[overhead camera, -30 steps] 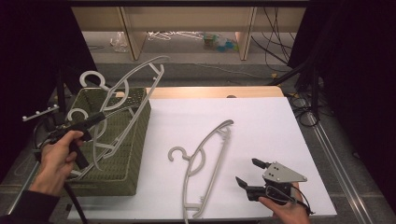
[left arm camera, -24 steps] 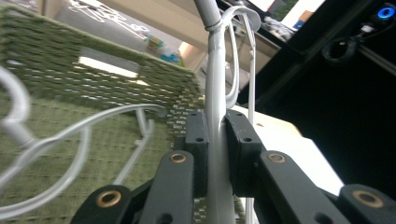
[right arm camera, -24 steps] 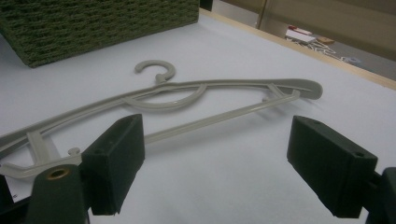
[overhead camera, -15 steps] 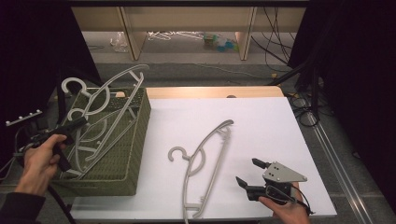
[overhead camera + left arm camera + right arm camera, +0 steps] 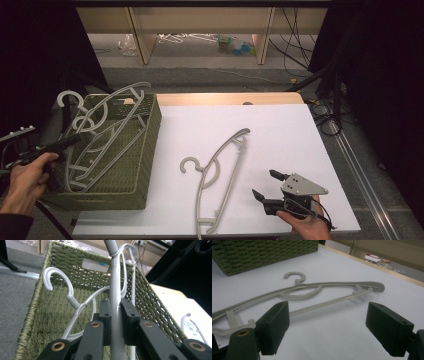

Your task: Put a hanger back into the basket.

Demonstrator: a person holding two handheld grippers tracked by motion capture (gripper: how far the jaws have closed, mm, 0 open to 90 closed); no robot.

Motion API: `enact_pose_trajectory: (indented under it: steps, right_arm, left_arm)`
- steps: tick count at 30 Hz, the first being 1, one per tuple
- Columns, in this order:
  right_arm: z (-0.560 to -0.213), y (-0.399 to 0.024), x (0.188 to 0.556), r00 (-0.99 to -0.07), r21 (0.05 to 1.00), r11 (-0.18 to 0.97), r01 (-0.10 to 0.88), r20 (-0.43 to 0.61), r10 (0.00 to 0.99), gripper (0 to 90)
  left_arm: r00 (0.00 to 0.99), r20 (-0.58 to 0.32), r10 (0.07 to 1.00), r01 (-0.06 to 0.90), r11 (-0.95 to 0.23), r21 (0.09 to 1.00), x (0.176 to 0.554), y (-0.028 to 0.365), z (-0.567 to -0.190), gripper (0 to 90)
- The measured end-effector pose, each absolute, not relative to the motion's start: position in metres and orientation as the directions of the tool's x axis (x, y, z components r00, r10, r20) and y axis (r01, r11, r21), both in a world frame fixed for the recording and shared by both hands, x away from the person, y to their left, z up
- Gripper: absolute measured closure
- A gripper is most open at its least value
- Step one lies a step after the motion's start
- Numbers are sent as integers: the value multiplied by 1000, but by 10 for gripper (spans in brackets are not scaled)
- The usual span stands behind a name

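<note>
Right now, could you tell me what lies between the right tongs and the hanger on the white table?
Only bare white table: in the right gripper view, the open right tongs face the hanger, nothing between.

Left tongs (image 5: 116,317) clamped on hanger bar (image 5: 115,290), hand at far left. Right tongs (image 5: 267,186) spread wide, low over counter.

Grey hanger (image 5: 312,293) flat on white table (image 5: 342,327), hand-held gripper (image 5: 327,330) agape, green basket (image 5: 262,252) beyond
</note>
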State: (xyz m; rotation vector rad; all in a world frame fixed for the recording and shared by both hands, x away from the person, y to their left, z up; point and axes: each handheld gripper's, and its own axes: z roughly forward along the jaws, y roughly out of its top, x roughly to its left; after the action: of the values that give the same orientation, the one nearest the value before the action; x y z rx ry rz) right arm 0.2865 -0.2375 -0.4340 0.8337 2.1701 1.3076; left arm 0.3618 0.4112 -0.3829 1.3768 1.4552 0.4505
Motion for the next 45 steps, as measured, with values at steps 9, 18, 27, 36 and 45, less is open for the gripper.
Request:
enact_pose_trajectory:
  steps: [9, 18, 27, 36, 45]
  right_arm:
    - [-435, -237, 287, -703, 897, 359, 256, -82, 706, 201]
    - [-435, -238, 288, -705, 897, 357, 260, -76, 706, 200]
    - [-435, -237, 288, -704, 896, 358, 262, -76, 706, 200]
    - [-435, -237, 288, -705, 896, 361, 261, -79, 704, 200]
    - [-436, -237, 288, -706, 895, 361, 261, -78, 704, 200]
  left_arm:
    - [243, -314, 918, 503, 158, 850, 367, 416, -374, 800]
    - [290, -298, 909, 502, 121, 856, 362, 434, -384, 800]
    - [301, -275, 913, 534, 77, 842, 366, 432, -386, 800]
    - [277, -225, 934, 584, 23, 812, 373, 431, -392, 806]
    - [265, -160, 951, 618, -40, 785, 375, 426, -391, 811]
